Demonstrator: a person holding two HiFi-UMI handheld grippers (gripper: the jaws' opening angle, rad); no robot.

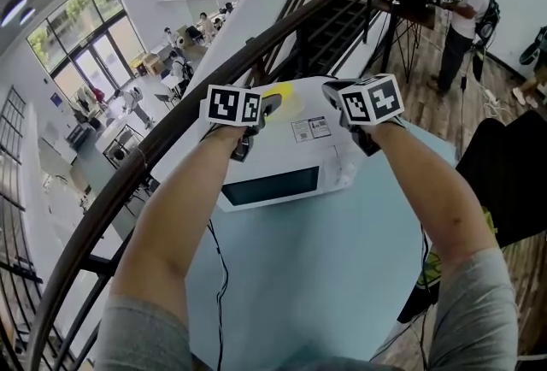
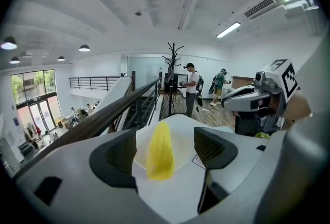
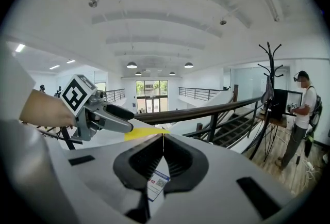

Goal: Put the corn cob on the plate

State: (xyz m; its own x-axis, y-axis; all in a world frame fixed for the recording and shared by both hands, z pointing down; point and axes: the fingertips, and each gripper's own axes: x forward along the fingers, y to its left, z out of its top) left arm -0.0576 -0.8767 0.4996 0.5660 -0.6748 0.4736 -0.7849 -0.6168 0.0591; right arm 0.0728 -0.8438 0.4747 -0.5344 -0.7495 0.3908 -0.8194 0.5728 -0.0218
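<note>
A yellow corn cob (image 2: 160, 150) lies on a white plate (image 2: 184, 146) on top of a white microwave (image 1: 273, 181). In the left gripper view my left gripper (image 2: 166, 148) stands wide open just above and short of the cob, and its pads (image 2: 122, 155) do not touch it. The head view shows the corn cob (image 1: 282, 91) and plate (image 1: 297, 103) ahead of the left gripper (image 1: 263, 108). My right gripper (image 3: 163, 139) is shut with nothing in it and hovers over the microwave to the right of the plate. From there the corn cob (image 3: 147, 133) shows as a yellow sliver.
The microwave stands on a light blue table (image 1: 325, 275) beside a dark railing (image 1: 171, 138) over an open hall. A black cable (image 1: 220, 275) runs down the table. A person (image 1: 461, 19) stands by a stand at the back right. A black seat (image 1: 513, 173) is at the right.
</note>
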